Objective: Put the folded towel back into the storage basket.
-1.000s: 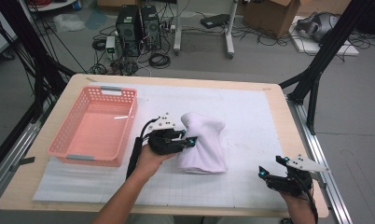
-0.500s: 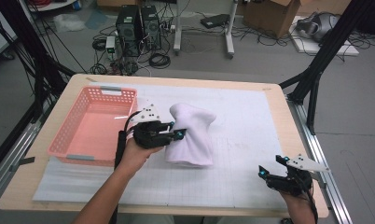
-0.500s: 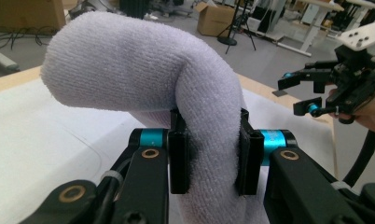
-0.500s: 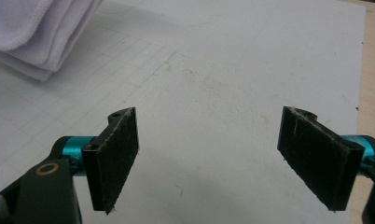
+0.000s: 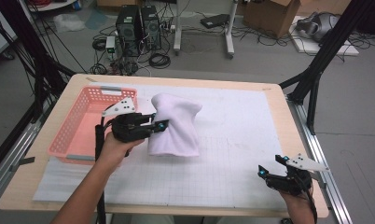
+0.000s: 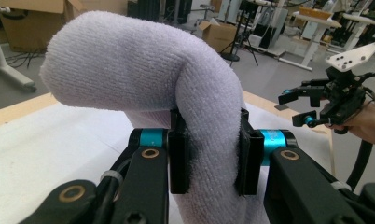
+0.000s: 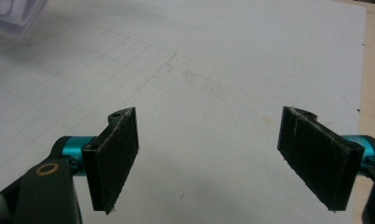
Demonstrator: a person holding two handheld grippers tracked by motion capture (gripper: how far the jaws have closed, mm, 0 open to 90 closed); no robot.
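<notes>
Pink basket (image 5: 83, 128) sits at the table's (image 5: 269, 95) left edge; its near right wall is partly covered by the left tongs (image 5: 161, 125) and the hand behind them. Left tongs clamp a fold of the white towel (image 5: 176, 126), just right of the basket, left of the table's middle. Towel is bunched and lifted, its lower edge hanging onto the white grid mat (image 5: 232, 140); whether that edge rests flat is hard to tell. In the left gripper view the pads (image 6: 178, 158) squeeze the towel (image 6: 129, 60) from both sides, and the cloth below them is cut off by the frame. Right tongs (image 5: 268, 170) sit at the table's near right corner, the hand cut off at the bottom edge. In the right gripper view their jaws stand wide apart over bare mat (image 7: 213, 70), nothing between; a blurred bit of towel (image 7: 17, 14) shows at the top left corner.
</notes>
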